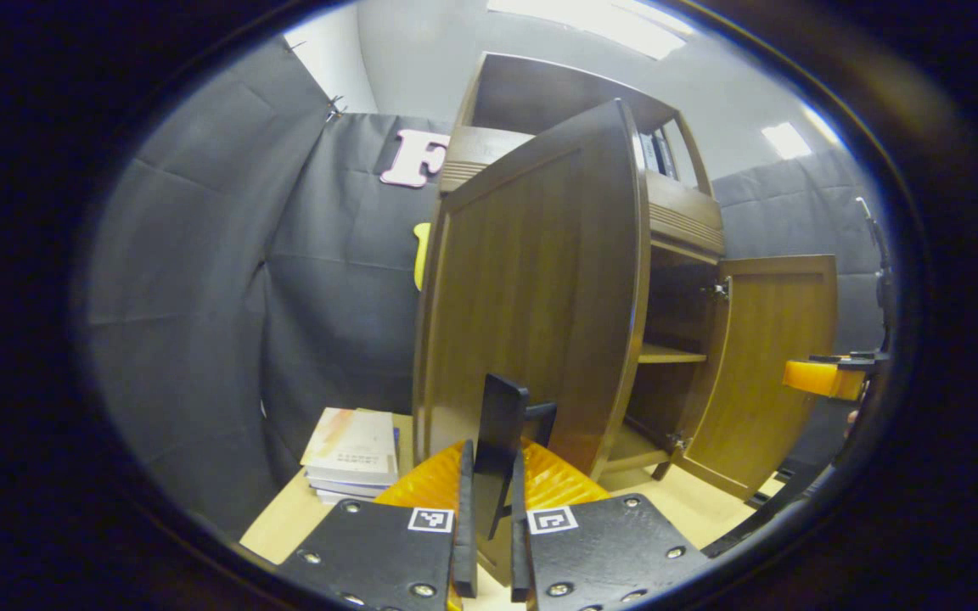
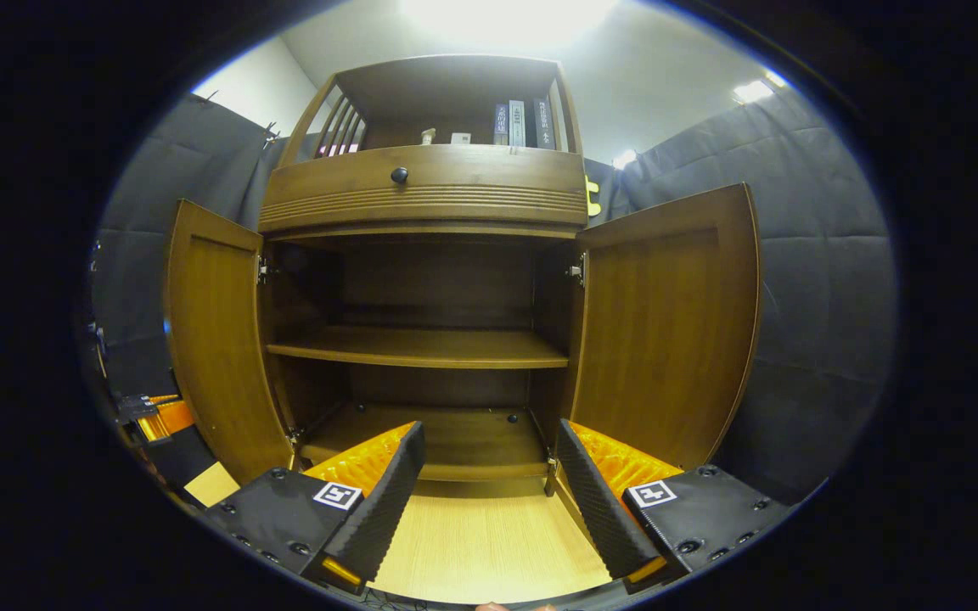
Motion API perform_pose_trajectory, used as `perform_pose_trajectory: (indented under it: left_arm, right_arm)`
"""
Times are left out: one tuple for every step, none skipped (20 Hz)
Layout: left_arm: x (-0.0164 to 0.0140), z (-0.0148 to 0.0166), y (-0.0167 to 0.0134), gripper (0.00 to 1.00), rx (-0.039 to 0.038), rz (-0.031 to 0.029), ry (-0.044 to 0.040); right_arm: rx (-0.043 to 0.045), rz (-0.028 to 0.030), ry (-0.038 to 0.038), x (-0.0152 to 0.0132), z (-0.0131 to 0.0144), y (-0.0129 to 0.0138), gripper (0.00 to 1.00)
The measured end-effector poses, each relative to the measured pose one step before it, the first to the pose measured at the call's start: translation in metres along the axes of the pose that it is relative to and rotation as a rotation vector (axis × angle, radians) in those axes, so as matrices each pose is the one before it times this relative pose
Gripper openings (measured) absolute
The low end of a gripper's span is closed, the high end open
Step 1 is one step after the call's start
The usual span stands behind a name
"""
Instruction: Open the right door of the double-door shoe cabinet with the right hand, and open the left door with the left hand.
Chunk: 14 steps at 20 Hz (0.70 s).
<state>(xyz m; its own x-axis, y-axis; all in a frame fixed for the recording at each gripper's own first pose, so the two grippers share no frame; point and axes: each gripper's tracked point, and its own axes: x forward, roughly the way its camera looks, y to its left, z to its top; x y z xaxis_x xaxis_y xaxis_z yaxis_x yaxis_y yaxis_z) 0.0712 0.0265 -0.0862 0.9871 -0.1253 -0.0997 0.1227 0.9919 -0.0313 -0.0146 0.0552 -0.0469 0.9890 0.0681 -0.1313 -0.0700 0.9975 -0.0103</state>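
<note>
Left gripper [image 1: 489, 509] fingers drawn close, pinching the dark upright handle [image 1: 499, 428] of the left door [image 1: 531, 288]; both fingers press its sides in the left gripper view. The handle stands out from the door's face near its free edge. That door is swung wide, its outer panel facing the camera, dark brown wood with a recessed centre.

Right gripper [image 2: 489, 501] fingers spread wide apart, nothing between them, hanging over the floor in front of the cabinet's open mouth.

Shoe cabinet [image 2: 421, 195]: brown wood, both doors open. Right gripper view looks straight in. Right door [image 2: 667, 331] stands out on the right of that view, inner face showing, lighter warm brown; the left door's inner face shows at the left. Hinges visible at the upper inner corners. Inside: one shelf [image 2: 421, 348] across the middle, a bottom board below, both bare. Above the doors, a ribbed band with a small dark knob [image 2: 400, 175]; over that an open top compartment holding a few upright books [image 2: 523, 123].

Floor [image 2: 480, 543] pale wood-grain, running up to the cabinet's base. A stack of books or magazines [image 1: 353, 454] lies on it just beside the cabinet, left of the open door in the left gripper view. Dark cloth walls all round; bright ceiling panels overhead.
</note>
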Motion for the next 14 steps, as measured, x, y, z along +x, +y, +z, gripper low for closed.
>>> perform_pose_trajectory:
  left_arm:
    - [-0.00392, 0.00043, 0.01639, 0.18, 0.01695, 0.01929, -0.00013]
    - [-0.0038, 0.00288, 0.01797, 0.15, 0.02144, 0.02887, -0.00351]
    - [0.00082, -0.00847, 0.02302, 0.12, 0.01488, 0.02218, -0.00222]
    - [-0.00417, 0.00008, 0.01544, 0.1, 0.01619, -0.00907, -0.00983]
    - [0.00012, 0.0015, 0.00726, 0.08, 0.01455, -0.0243, -0.0109]
    - [0.00005, -0.00146, 0.00464, 0.06, 0.00767, -0.03121, 0.00126]
    - [-0.00015, 0.00007, 0.00443, 0.1, 0.00266, -0.02898, -0.00271]
    - [0.00015, 0.00132, 0.00623, 0.08, -0.00828, -0.01932, -0.00365]
    - [-0.00027, 0.00089, 0.00688, 0.06, -0.01924, -0.01531, 0.00111]
    - [0.00036, 0.00078, 0.00311, 0.07, -0.02286, -0.01305, -0.00105]
    - [-0.00051, -0.00222, 0.00035, 0.08, -0.01339, -0.01147, 0.0016]
    - [-0.00055, 0.00047, 0.00034, 0.06, 0.00276, -0.00315, -0.00426]
    - [0.00029, 0.00028, -0.00033, 0.06, 0.00581, -0.00252, -0.0005]
    - [-0.00031, 0.00092, -0.00072, 0.08, 0.00703, 0.0007, -0.00274]
  right_arm:
    - [-0.00011, 0.00701, 0.01011, 0.00025, -0.00296, 0.00238, 0.98]
    - [0.0, 0.00743, 0.00996, 0.00006, -0.00279, 0.00244, 0.98]
    - [0.00011, 0.00433, 0.00174, -0.00139, 0.0007, 0.00153, 0.93]
    - [-0.00071, -0.00019, -0.00603, -0.00134, 0.00278, 0.00022, 0.93]
    - [-0.00193, -0.00263, -0.00542, -0.00134, 0.00309, -0.00008, 0.98]
    - [-0.00137, -0.0028, -0.00057, -0.00085, 0.00185, -0.00115, 0.93]
    - [-0.00124, -0.00115, 0.00086, -0.00162, 0.00183, -0.00084, 0.93]
    - [-0.00514, -0.00468, -0.0031, -0.00176, 0.00222, -0.00188, 0.93]
    - [-0.00982, -0.00907, -0.00543, -0.0017, 0.00318, -0.0038, 0.94]
    - [-0.00952, -0.01009, -0.00445, -0.00163, 0.00193, -0.00506, 0.94]
    - [-0.0064, -0.01079, -0.00343, -0.00198, 0.00191, -0.00492, 0.97]
    - [-0.00391, -0.01217, -0.00216, -0.00185, 0.00068, -0.00564, 0.97]
    - [-0.00279, -0.01225, 0.00059, -0.00168, 0.00038, -0.00533, 0.97]
    - [-0.00189, -0.01386, 0.00378, -0.0012, -0.00089, -0.00599, 0.97]
